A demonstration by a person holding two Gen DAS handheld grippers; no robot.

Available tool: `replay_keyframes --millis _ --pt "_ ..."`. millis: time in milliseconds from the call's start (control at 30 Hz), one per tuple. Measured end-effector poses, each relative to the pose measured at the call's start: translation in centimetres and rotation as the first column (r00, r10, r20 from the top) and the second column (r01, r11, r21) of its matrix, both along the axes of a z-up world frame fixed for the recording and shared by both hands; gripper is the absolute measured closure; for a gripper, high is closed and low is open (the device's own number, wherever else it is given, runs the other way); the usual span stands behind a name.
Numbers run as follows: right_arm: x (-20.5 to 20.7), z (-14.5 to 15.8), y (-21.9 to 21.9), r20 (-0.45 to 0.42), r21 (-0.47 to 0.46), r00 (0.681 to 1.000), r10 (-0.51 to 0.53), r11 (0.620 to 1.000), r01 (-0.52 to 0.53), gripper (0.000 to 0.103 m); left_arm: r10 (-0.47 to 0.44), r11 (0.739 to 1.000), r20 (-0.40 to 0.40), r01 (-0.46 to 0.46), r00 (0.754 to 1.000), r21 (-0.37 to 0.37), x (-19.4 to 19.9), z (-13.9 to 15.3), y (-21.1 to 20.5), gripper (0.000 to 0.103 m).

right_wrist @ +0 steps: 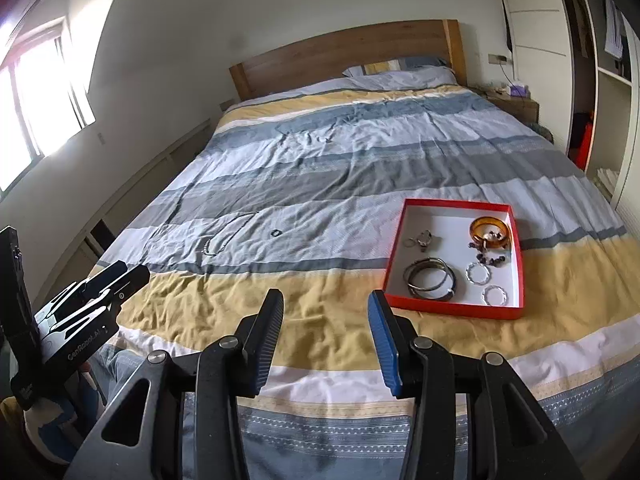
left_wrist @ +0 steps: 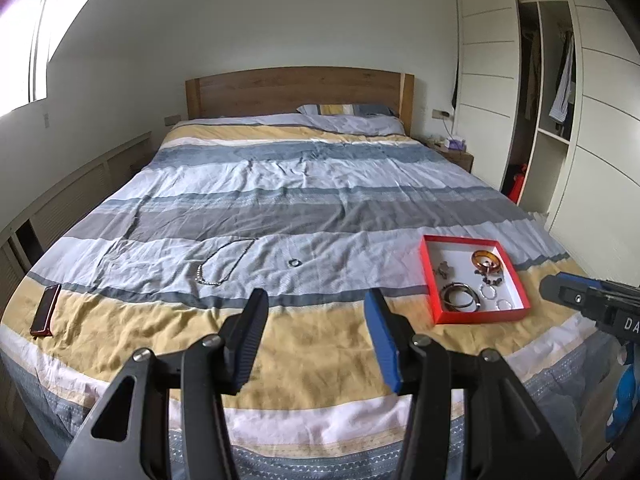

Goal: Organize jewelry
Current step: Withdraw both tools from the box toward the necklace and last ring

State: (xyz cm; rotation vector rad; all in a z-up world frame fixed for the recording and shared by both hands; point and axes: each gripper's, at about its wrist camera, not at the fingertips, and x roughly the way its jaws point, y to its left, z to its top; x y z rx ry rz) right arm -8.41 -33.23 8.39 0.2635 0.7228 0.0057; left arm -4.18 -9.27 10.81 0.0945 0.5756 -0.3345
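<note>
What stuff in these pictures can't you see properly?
- Small ring on the bedspread: too small to tell its kind, both views.
- Beaded piece in the red tray: too small to tell bracelet or loose beads.
- Necklace clasp: too fine to see.
- Right tool, left wrist view: cut off by the edge.
- Wardrobe inside: too dark.

A home bedroom: striped-duvet bed [left_wrist: 304, 200] with wooden headboard [left_wrist: 298, 90], nightstand [left_wrist: 454, 154], open wardrobe [left_wrist: 548, 80] beside it.
</note>
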Motion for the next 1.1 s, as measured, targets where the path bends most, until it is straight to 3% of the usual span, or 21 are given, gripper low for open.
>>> replay_keyframes --millis 667,1100 --pt "-1.9 1.1 1.5 0.019 -0.030 1.000 -0.001 1.000 0.002 0.055 0.036 0.999 0.030 -0.035 0.999 -0.020 -0.9 0.4 2.3 0.049" --pt "0.1 -0.1 1.8 0.001 -0.003 1.000 0.014 1.000 -0.014 0.047 0.081 0.997 0.001 -0.081 0.997 0.009 1.2 -1.3 3.2 0.049"
